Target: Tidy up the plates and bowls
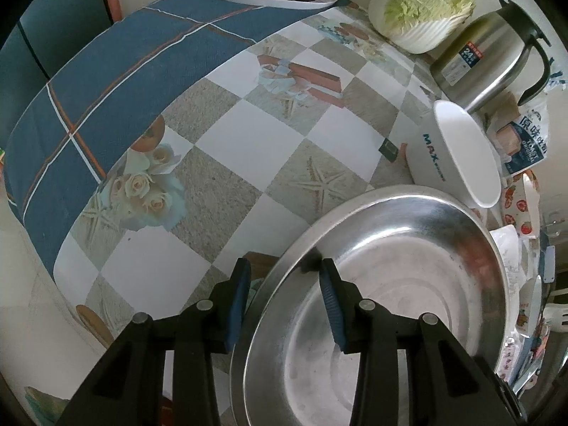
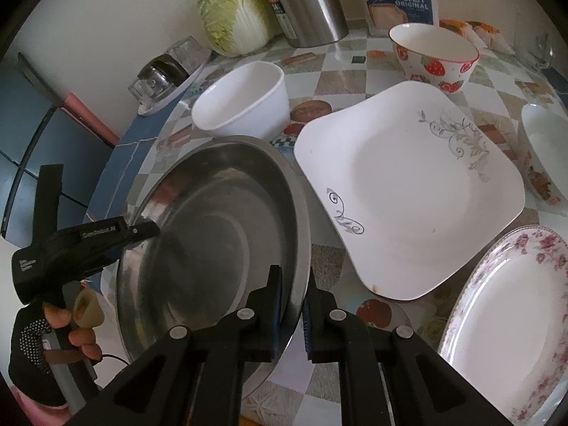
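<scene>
We are gripping the steel basin [image 2: 213, 234] from both sides: the right gripper [image 2: 293, 305] at six o'clock is clamped tight on its near rim, one pad inside and one outside. The left gripper [image 1: 284, 294] is straddling the opposite rim with its jaws partway apart, and we cannot tell whether its pads are really pressing. The basin is tilting, lifted over the checkered tablecloth [image 1: 227, 135]. That is our worry: with one firm pinch on a slick thin rim, the basin could be pivoting or slipping and clanging onto the square white plate [image 2: 408, 191] just beside it at two o'clock. The basin itself is looking wide, shallow, dull-shiny and empty. Farther out, the white bowl [image 2: 241, 99] is sitting at eleven o'clock, the strawberry bowl [image 2: 433, 56] at one o'clock, and the floral plate [image 2: 511, 319] at four o'clock.
</scene>
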A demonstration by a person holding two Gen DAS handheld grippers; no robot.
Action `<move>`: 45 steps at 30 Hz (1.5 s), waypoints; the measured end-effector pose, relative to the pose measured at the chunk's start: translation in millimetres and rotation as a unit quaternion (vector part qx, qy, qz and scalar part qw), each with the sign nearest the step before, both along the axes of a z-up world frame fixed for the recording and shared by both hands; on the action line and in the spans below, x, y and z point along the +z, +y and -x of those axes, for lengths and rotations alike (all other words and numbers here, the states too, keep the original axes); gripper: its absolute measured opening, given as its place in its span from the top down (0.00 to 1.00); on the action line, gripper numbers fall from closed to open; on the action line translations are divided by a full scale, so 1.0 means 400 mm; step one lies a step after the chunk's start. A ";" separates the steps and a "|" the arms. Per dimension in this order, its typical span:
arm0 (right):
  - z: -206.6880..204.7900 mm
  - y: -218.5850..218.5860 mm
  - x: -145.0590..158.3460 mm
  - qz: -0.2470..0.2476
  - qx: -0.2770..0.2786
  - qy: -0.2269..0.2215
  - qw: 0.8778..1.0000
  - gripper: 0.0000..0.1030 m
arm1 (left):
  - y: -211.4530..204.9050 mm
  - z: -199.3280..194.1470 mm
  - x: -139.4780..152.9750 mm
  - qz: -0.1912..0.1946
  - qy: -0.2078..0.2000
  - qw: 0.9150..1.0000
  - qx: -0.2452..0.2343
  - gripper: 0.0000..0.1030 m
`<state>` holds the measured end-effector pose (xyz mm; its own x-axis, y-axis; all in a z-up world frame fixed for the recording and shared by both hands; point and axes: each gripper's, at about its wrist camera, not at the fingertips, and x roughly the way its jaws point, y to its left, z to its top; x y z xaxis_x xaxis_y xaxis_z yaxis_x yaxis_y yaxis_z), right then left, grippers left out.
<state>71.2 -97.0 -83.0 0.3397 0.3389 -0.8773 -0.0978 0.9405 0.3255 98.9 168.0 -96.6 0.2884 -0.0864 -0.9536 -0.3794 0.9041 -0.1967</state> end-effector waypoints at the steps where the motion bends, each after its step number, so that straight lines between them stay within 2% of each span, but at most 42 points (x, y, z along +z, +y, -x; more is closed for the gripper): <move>1: 0.003 -0.003 0.006 0.000 0.000 -0.003 1.000 0.89 | -0.001 0.003 0.004 0.002 -0.002 1.000 0.000 0.60; 13: 0.009 -0.107 0.068 -0.019 -0.030 -0.035 0.999 0.89 | -0.094 -0.005 0.120 0.020 -0.056 0.998 -0.037 0.62; 20: 0.005 -0.210 0.115 -0.044 -0.075 -0.062 0.994 0.89 | -0.187 -0.080 0.212 0.031 -0.082 0.993 -0.079 0.62; 25: -0.002 -0.285 0.129 -0.056 -0.111 -0.070 0.990 0.89 | -0.281 -0.126 0.255 0.014 -0.104 0.988 -0.115 0.62; 32: 0.001 -0.383 0.141 -0.062 -0.153 -0.085 0.983 0.89 | -0.367 -0.150 0.249 0.032 -0.109 0.983 -0.144 0.62; 37: -0.002 -0.426 0.132 -0.055 -0.172 -0.088 0.980 0.89 | -0.414 -0.167 0.219 0.047 -0.101 0.981 -0.158 0.62; 45: -0.019 -0.435 0.094 -0.042 -0.174 -0.071 0.981 0.89 | -0.412 -0.184 0.156 0.059 -0.076 0.984 -0.152 0.62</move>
